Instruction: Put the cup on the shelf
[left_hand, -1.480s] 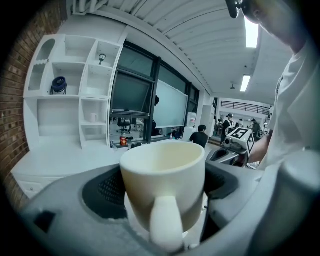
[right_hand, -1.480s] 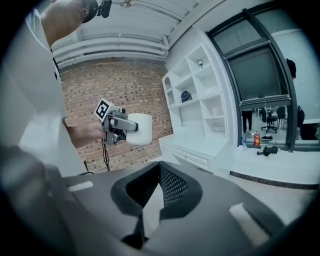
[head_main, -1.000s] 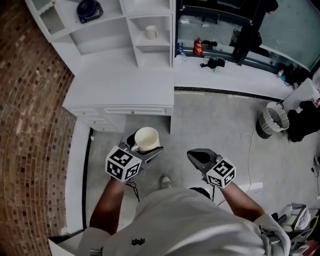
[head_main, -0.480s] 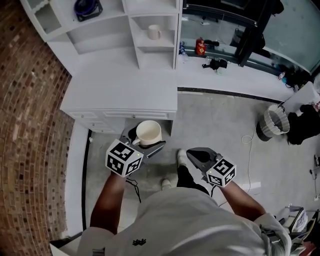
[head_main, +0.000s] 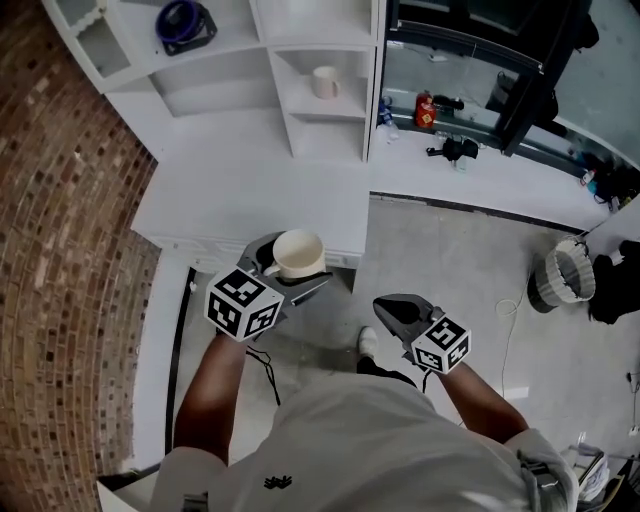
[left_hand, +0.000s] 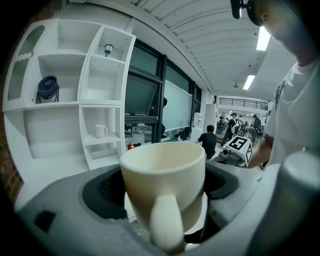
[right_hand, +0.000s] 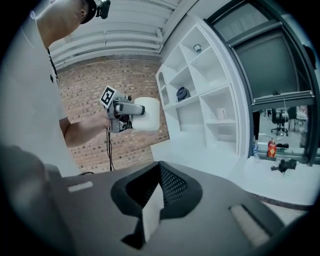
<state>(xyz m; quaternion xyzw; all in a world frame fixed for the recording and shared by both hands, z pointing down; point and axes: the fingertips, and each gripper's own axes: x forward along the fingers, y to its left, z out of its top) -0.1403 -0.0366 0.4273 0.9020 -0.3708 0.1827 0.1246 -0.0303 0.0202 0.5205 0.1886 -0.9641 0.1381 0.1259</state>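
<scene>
- The cup (head_main: 298, 254) stands upright between the jaws of the left tool (head_main: 294, 264). The jaws are set wide and press on its sides, one on each flank.
- In the left gripper view the cup (left_hand: 165, 180) fills the middle. Its handle points back toward the camera, and its rim is level with the tops of the jaws.
- From the head view we see it held in the air over the front edge of the white desk (head_main: 250, 200), in front of the shelf unit (head_main: 325, 130) and well short of it.
- The cup is cream, smooth and slightly tapered, with a thick looped handle. The jaws are matt grey with black meshed hollows.
- The right tool (head_main: 392, 308) is held apart to the right, over the grey floor (head_main: 460, 260). Its jaws are closed together, with only a pale pad edge showing in the seam (right_hand: 154, 200).
- The shelf unit is plain white with square bays. A small mug (head_main: 325, 82) sits in one of them, and a dark blue object (head_main: 185, 22) higher up is too small for us to name.
- A brick wall (head_main: 70, 230) curves down the left side.
- A red container (head_main: 425, 110) stands on the ledge to the right, and a round wastebasket (head_main: 568, 278) stands on the floor.
- The cup's base is hidden by the jaws, and the shelf unit's top is cut off by the edge of the head view.
</scene>
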